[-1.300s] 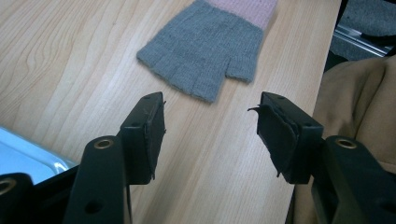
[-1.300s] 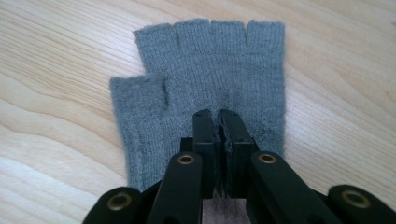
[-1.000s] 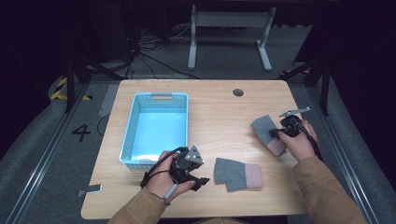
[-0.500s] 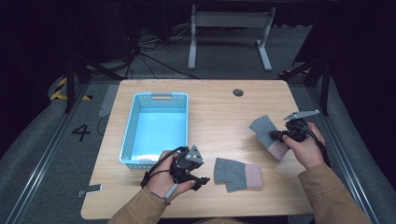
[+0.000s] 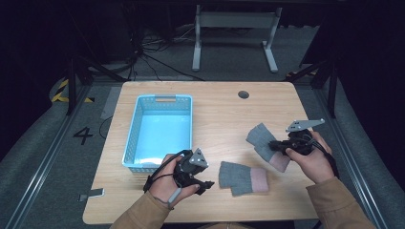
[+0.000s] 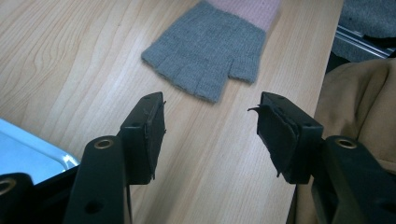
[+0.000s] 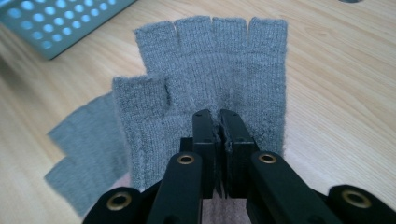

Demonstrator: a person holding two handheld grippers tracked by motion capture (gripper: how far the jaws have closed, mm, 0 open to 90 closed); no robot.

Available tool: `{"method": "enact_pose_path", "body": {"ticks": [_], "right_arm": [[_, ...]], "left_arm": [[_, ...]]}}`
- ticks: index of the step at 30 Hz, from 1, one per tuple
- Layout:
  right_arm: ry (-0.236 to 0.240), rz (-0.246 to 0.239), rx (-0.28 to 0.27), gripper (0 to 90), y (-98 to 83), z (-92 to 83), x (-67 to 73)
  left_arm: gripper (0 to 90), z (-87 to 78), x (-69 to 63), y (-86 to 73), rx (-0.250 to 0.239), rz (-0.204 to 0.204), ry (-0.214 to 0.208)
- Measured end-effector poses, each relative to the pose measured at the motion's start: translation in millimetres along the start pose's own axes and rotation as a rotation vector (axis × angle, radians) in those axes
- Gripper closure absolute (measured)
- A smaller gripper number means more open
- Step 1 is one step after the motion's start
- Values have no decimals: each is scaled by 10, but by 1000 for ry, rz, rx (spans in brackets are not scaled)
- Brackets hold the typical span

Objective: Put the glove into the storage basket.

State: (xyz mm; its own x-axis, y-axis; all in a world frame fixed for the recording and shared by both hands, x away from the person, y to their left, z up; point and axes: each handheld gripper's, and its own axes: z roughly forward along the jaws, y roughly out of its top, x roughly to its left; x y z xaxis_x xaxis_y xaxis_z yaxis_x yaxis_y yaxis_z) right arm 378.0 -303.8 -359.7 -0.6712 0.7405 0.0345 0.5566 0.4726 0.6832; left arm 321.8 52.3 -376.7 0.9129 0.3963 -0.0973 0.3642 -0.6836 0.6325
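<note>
2 grey gloves were out of the blue basket: the right gripper pinched 1 glove tight, the other glove lay on the table before the left gripper, whose jaws gaped empty.

Both forearms wear tan sleeves. The left gripper is black, with a grey three-cornered plate on top and a black cable looping beside the hand. The right gripper is black too, carrying its own grey plate. Brass-ringed screw holes dot the jaw arms, whose pads are black.
</note>
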Motion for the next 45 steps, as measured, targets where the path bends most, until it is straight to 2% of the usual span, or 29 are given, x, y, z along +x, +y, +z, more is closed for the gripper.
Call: {"method": "enact_pose_path", "body": {"ticks": [4,7,11,21,28,33,45], "right_arm": [[35,-60,-11,865,-9,-23,98],[56,-109,8,864,-20,-4,185],[75,-140,15,864,-14,3,264],[138,-206,50,863,-1,67,390],[163,-232,66,862,1,115,451],[188,-268,85,862,3,175,535],[229,-297,125,862,-24,317,622]], "left_arm": [[429,1,-1,0,1,0,0],[429,-2,-2,0,0,1,0],[429,-5,1,-1,-1,4,0],[429,0,-2,-5,0,1,1],[429,6,0,-7,4,0,0],[431,11,-6,-3,4,0,-4],[434,16,-7,-6,4,1,-6]]}}
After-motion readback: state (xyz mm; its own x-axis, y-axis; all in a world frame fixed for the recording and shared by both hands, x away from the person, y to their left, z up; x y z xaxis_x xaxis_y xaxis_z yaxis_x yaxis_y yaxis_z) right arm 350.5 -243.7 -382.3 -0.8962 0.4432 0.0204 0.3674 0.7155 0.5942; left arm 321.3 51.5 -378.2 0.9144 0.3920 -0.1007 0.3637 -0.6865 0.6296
